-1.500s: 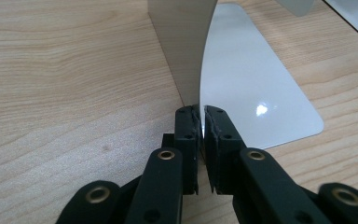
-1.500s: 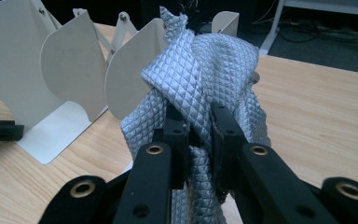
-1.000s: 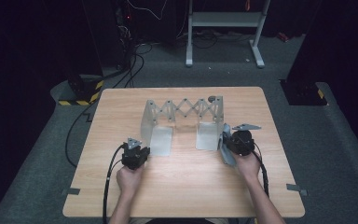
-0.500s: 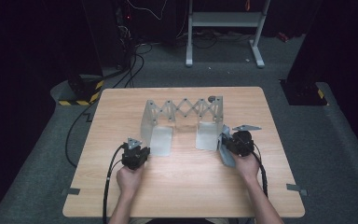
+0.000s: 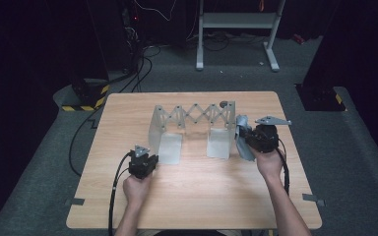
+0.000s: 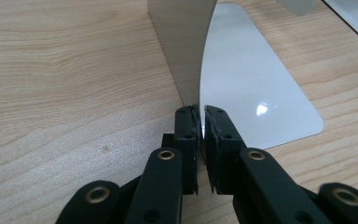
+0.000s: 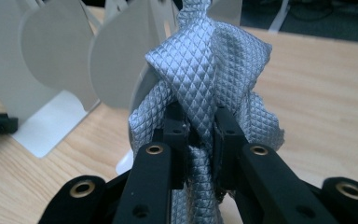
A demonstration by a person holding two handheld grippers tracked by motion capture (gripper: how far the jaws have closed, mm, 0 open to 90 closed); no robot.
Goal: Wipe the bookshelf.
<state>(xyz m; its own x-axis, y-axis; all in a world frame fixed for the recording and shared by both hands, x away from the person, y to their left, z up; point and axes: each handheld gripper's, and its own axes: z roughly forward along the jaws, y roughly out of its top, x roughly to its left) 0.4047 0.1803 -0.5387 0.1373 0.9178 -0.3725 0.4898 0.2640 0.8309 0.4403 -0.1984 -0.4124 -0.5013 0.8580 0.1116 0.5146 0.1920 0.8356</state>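
A white metal rack [image 5: 192,115] stands mid-table: two upright plates joined by a scissor lattice, each with a flat foot. My left gripper [image 5: 151,155] is at the near edge of the left plate. In the left gripper view its jaws [image 6: 201,111] are shut on the thin edge of that upright plate [image 6: 179,46], whose foot [image 6: 251,84] lies flat to the right. My right gripper [image 5: 245,140] is beside the rack's right plate, shut on a grey quilted cloth [image 5: 241,132]. The bunched cloth [image 7: 207,60] rises between the right gripper's [image 7: 200,120] jaws and hides what is behind it.
The wooden table [image 5: 197,201] has bare room in front of the rack and along its left side. White rack plates [image 7: 51,51] stand left of the cloth. Black cables trail off the near edge. A metal stand and cables sit on the dark floor beyond the table.
My right gripper, with the cloth in it, has shifted a little away from the person and to the right. The left gripper stays on the plate edge.
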